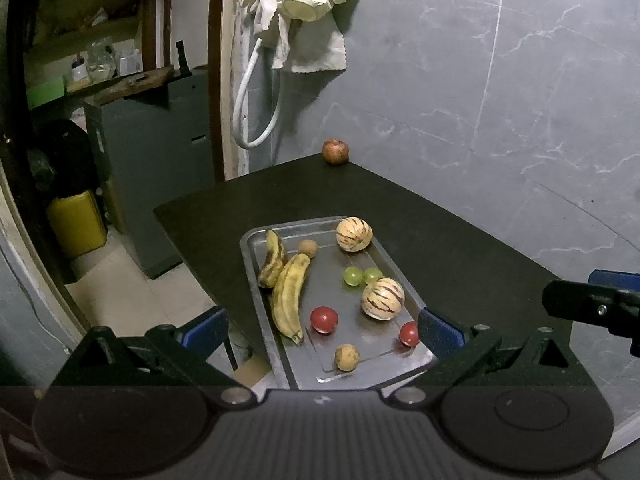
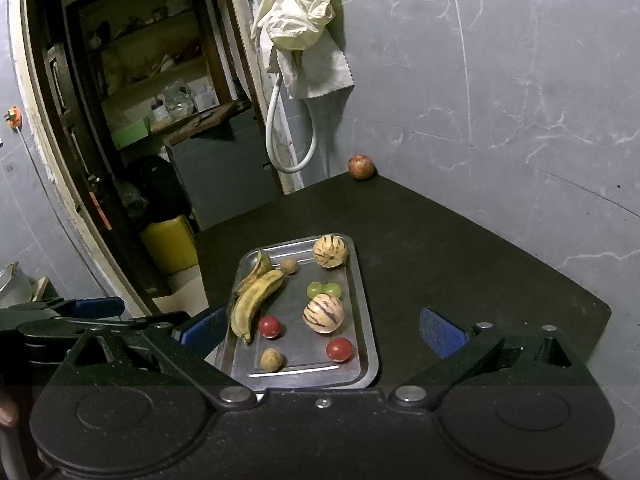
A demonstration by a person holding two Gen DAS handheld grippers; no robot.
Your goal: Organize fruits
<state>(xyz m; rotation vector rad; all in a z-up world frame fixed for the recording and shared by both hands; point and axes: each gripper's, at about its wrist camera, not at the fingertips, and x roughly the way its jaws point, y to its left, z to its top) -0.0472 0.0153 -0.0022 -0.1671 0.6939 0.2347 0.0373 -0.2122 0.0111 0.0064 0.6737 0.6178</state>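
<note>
Both tongs hang above the near end of the steel tray, angled down toward it, jaws spread wide and gripping nothing — the left tongs over the tray's near-left corner, the right tongs just to their right. On the tray lie two bananas, two striped melons, two green grapes, two red tomatoes and two small brown fruits. One reddish apple sits alone at the far corner of the dark tabletop — well apart from the tray.
</note>
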